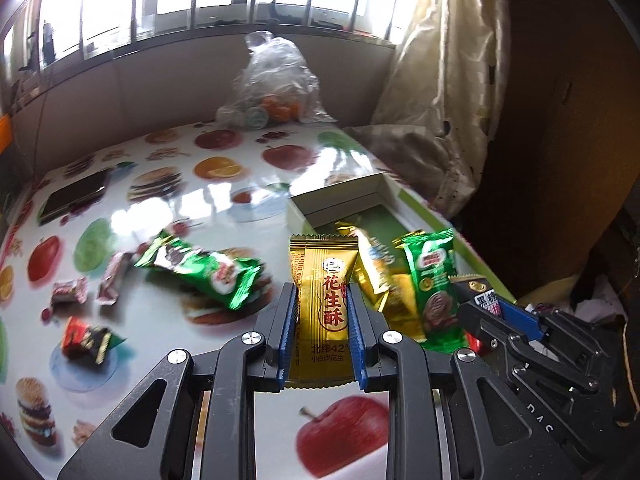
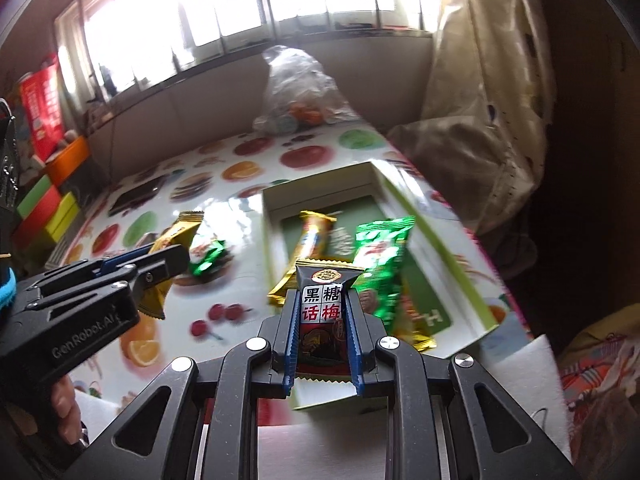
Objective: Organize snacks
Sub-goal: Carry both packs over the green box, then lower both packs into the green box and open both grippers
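My left gripper (image 1: 323, 294) is shut on a gold peanut-crisp packet (image 1: 325, 308), held above the table just left of the open white box (image 1: 334, 200). My right gripper (image 2: 322, 300) is shut on a dark plum-candy packet (image 2: 322, 304) over the box's near end (image 2: 476, 292). Inside the box lie a gold packet (image 2: 314, 238) and a green wafer packet (image 2: 382, 264). The right gripper also shows in the left wrist view (image 1: 496, 312). The left gripper shows in the right wrist view (image 2: 160, 268) with its gold packet (image 2: 170, 248).
On the fruit-print table (image 1: 168, 320) lie a green packet (image 1: 204, 268), small red-white candies (image 1: 70, 292), a red-black candy (image 1: 86, 340) and a phone (image 1: 74, 196). A clear bag with oranges (image 1: 276, 84) stands at the back. A curtain (image 1: 444, 80) hangs at the right.
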`<control>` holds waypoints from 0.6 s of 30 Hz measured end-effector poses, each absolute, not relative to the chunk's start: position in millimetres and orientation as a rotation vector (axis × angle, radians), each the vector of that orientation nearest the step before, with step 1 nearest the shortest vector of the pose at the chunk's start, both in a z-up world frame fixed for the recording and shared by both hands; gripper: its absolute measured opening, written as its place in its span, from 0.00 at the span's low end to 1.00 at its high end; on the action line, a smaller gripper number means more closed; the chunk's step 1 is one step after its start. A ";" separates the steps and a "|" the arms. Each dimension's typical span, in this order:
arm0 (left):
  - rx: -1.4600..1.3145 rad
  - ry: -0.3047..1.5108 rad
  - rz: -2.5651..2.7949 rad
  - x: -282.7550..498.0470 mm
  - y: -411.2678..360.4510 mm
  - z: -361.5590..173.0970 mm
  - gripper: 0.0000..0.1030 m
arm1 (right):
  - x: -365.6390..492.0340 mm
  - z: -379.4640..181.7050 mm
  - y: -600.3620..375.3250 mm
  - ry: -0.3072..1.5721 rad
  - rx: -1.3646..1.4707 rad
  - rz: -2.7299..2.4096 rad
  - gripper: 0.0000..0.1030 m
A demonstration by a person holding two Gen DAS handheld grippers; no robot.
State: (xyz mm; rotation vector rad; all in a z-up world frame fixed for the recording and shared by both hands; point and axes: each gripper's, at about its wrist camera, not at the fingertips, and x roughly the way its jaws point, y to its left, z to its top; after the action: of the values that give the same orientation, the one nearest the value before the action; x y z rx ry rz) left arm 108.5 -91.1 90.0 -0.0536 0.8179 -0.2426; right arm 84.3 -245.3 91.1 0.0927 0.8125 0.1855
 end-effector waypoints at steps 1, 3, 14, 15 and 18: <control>-0.052 0.819 -0.248 112.0 -94.5 89.7 0.24 | 85.6 90.4 -249.1 0.814 0.096 0.176 0.20; -0.055 0.826 -0.260 118.0 -99.6 88.1 0.24 | 88.6 87.4 -258.1 0.820 0.100 0.143 0.20; -0.052 0.876 -0.321 145.5 -128.4 67.8 0.24 | 102.9 69.6 -283.9 0.851 0.121 0.073 0.20; -0.053 0.879 -0.323 147.1 -130.2 66.2 0.24 | 104.3 68.4 -285.3 0.853 0.119 0.069 0.20; -0.054 0.884 -0.331 151.2 -134.4 62.5 0.24 | 109.4 64.4 -288.9 0.857 0.108 0.055 0.20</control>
State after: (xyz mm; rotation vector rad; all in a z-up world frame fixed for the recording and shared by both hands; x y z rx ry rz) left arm 151.2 -134.4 62.5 -0.0536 0.8839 -0.3306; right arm 109.4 -288.9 64.4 0.1080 0.8575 0.0547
